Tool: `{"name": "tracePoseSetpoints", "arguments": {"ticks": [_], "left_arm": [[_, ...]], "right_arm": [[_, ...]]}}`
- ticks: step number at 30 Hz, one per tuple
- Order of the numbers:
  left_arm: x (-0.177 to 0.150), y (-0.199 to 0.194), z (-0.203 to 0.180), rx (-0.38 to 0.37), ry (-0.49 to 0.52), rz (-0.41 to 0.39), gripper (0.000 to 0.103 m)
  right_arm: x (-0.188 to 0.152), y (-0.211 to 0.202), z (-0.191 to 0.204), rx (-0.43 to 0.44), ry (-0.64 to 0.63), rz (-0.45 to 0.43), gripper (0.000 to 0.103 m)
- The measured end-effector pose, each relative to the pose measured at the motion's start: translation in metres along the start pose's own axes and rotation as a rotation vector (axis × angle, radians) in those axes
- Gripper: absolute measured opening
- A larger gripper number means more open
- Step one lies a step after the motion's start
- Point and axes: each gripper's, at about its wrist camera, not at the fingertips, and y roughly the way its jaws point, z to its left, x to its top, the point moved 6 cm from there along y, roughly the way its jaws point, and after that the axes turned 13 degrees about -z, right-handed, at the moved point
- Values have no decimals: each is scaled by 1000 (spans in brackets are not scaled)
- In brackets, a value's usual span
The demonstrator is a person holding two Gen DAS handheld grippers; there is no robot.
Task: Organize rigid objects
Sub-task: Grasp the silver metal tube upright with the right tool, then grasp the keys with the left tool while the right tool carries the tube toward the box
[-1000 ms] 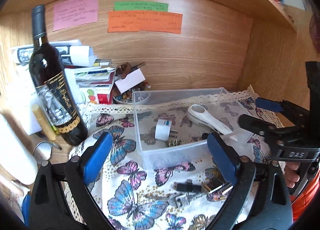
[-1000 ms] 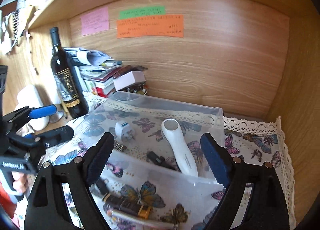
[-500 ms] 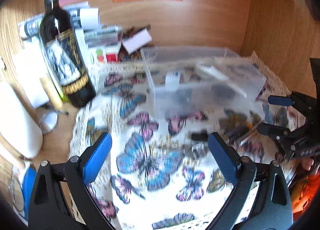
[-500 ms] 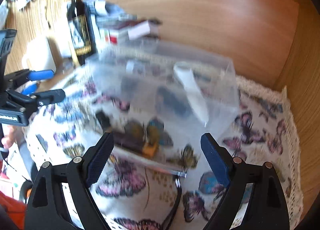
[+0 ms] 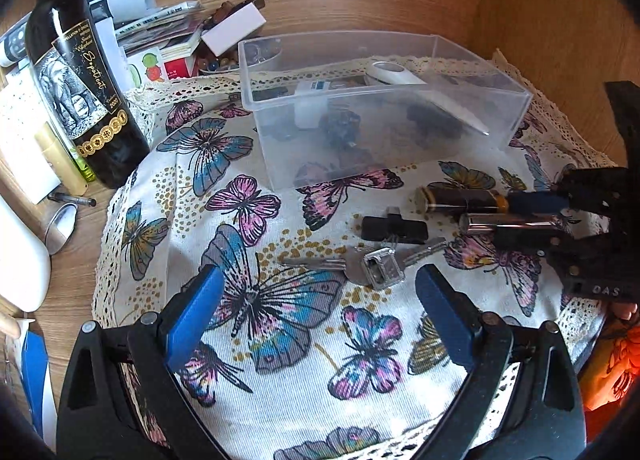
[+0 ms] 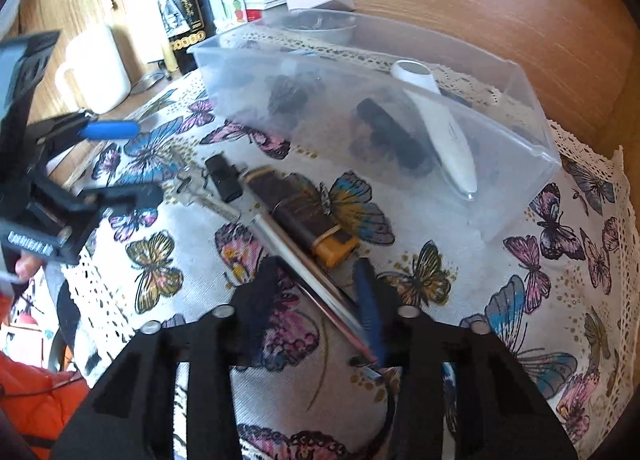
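A clear plastic box stands on the butterfly cloth and holds a white device, a plug adapter and dark items. In front of it lie keys, a black USB piece, a dark lighter with an orange end and a silver metal pen. My left gripper is open above the keys. My right gripper has its jaws narrowed around the silver pen on the cloth.
A dark wine bottle stands left of the box, with stacked books and papers behind. A white mug and a small mirror sit on the wooden desk at left. Wooden walls close the back and right.
Both grippers tilted down and moved toward the loose items in front of the box. My right gripper narrowed from wide open around the silver pen. The left stayed open.
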Motion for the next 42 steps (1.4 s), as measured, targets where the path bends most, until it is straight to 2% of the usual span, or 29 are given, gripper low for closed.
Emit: {"name": "tracePoseSetpoints", "arguments": {"ticks": [4,8,16,19,21,30,41,42], "left_arm": [[-2,11,-7,-34,-2,44,98],[-4,20,-19,-18,66,48,97],[0,26,-24,-52,44,35,69],[0,23,-23,-38,37,17,63],[0,23,-24,-34,35,8,61],[-7,4,-15,-50,-4,-12,60],[14,-42,-11,-60,-55,-151,59],[17,-46,-10,-64,-58,-165,9]], "right_arm": [[-6,-9,3,9,23,-13,20],[-12,-15,4,21,51,-19,15],[-12,-10,7,33,54,-7,15],[-8,-6,11,30,51,-14,18],[-7,-4,11,18,50,-22,16],[3,-18,8,5,91,-94,14],[38,-49,-5,-29,131,-232,14],[42,-51,-5,-33,133,-244,14]]}}
